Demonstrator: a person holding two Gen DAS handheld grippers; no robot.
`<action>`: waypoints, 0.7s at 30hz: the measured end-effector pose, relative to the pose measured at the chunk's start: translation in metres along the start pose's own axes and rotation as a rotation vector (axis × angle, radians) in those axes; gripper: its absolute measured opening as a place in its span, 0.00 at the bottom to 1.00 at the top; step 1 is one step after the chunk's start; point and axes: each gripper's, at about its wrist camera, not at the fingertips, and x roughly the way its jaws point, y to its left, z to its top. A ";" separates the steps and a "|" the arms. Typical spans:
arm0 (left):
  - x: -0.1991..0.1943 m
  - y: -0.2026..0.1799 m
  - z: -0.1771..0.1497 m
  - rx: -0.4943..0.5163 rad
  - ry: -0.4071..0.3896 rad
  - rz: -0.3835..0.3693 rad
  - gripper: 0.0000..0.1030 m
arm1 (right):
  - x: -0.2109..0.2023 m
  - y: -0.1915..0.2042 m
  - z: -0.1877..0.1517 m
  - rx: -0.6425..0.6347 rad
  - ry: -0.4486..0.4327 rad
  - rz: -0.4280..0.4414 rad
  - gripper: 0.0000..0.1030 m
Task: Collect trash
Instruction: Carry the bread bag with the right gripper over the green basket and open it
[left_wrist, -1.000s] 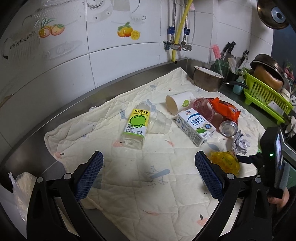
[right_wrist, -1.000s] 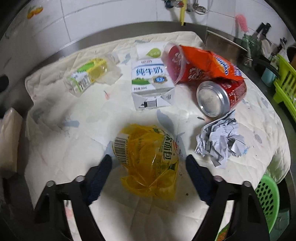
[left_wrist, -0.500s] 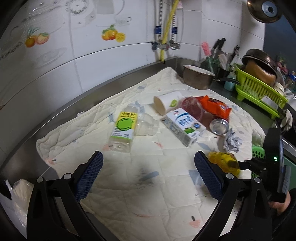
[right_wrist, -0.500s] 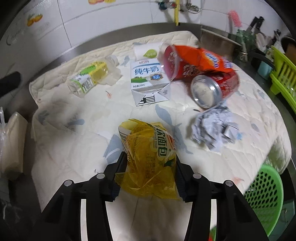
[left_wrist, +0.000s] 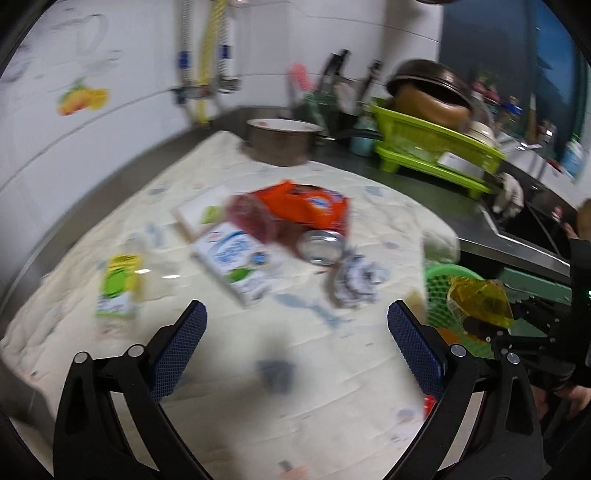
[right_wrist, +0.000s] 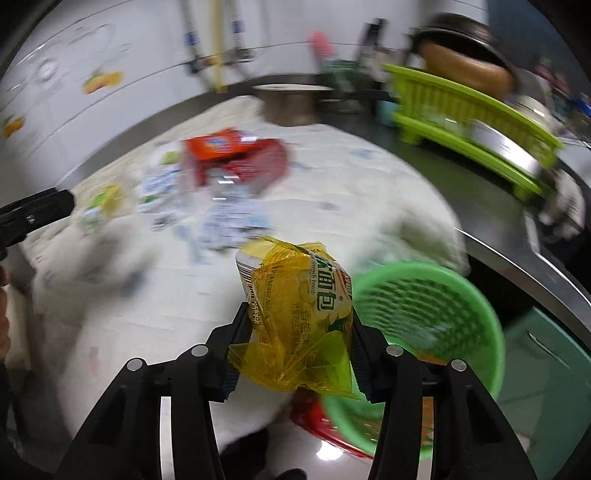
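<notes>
My right gripper (right_wrist: 295, 350) is shut on a crumpled yellow snack wrapper (right_wrist: 299, 317) and holds it in the air beside the rim of a green mesh basket (right_wrist: 436, 325). In the left wrist view the wrapper (left_wrist: 480, 306) hangs over the basket (left_wrist: 439, 291) at the cloth's right edge. My left gripper (left_wrist: 295, 343) is open and empty above the white quilted cloth (left_wrist: 258, 387). On the cloth lie a milk carton (left_wrist: 232, 258), a green-label bottle (left_wrist: 118, 288), an orange bag (left_wrist: 306, 206), a can (left_wrist: 321, 247) and a paper ball (left_wrist: 354, 280).
A metal pot (left_wrist: 284, 144) stands at the back of the steel counter. A lime dish rack (left_wrist: 432, 147) with bowls is at the back right. A red item (right_wrist: 321, 424) lies under the basket. Both views are motion-blurred.
My right gripper closed on the yellow wrapper, lifted it off the cloth and carried it right to the green basket. The left gripper swung to the right, staying open.
</notes>
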 end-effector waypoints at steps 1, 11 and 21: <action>0.007 -0.006 0.001 0.007 0.008 -0.026 0.90 | 0.000 -0.013 -0.004 0.025 0.007 -0.024 0.47; 0.073 -0.036 0.012 0.031 0.102 -0.152 0.89 | 0.017 -0.078 -0.030 0.153 0.064 -0.140 0.54; 0.117 -0.046 0.012 0.053 0.168 -0.142 0.89 | 0.024 -0.093 -0.033 0.195 0.067 -0.158 0.72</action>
